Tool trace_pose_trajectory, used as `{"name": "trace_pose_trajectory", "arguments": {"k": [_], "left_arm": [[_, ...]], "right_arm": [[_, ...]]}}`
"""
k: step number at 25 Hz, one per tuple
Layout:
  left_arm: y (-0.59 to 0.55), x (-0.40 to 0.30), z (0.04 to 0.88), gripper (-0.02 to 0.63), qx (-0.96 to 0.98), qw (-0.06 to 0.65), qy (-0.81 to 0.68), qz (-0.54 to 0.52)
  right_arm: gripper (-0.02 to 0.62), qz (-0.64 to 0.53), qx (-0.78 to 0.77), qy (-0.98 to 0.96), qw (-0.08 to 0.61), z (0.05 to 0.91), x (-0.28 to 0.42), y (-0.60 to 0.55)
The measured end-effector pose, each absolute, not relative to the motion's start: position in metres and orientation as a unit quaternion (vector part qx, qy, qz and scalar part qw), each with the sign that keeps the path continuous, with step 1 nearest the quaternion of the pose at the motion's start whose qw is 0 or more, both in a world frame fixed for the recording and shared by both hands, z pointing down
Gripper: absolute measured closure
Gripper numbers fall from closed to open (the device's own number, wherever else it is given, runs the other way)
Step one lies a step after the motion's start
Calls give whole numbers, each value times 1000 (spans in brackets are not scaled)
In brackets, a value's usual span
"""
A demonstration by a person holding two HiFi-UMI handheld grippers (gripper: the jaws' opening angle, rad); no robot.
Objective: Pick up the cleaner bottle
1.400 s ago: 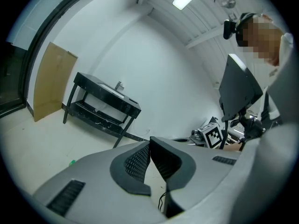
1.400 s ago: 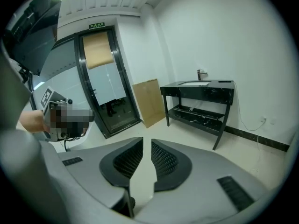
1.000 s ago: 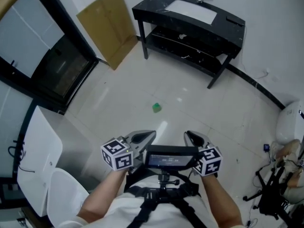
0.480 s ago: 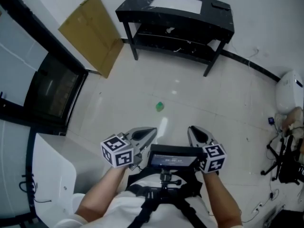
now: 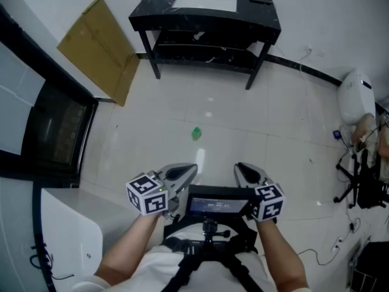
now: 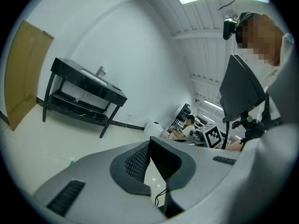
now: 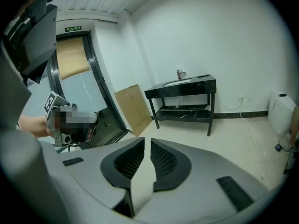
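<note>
The approach is judged to be in hand; the left claw (image 5: 182, 171) is pressed together on nothing, the right claw (image 5: 243, 170) likewise; no cleaner bottle can be made out for certain, though a small green thing (image 5: 196, 133) on the pale floor (image 5: 273, 139), well apart, may be it; a closer walk and a spread claw are called for next; a black bench (image 5: 261, 23) with a sink is set against the white wall, cardboard (image 5: 97, 47) leaned beside it.

Left gripper (image 5: 192, 168): jaws together, empty.
Right gripper (image 5: 239, 166): jaws together, empty.
Forearms (image 5: 130, 248): bare, parallel, reaching forward.
</note>
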State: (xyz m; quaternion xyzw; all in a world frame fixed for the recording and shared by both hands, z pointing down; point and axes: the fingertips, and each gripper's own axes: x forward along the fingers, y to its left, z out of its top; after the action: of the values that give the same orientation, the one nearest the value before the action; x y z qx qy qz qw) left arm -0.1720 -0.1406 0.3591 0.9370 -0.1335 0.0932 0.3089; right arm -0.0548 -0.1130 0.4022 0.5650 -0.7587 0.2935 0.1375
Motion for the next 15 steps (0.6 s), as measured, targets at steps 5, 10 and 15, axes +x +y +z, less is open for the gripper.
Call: {"name": "trace_pose_trajectory", "arguments": {"k": [5, 10, 15], "left_arm": [[-135, -166, 359, 606, 936, 311, -137, 90], [-129, -157, 360, 606, 935, 311, -139, 93], [-128, -141, 357, 606, 935, 309, -147, 92]], "right_arm": [[568, 323, 543, -765, 127, 404, -55, -107], [566, 307, 533, -776, 142, 405, -52, -108], [541, 303, 526, -780, 152, 407, -38, -109]]}}
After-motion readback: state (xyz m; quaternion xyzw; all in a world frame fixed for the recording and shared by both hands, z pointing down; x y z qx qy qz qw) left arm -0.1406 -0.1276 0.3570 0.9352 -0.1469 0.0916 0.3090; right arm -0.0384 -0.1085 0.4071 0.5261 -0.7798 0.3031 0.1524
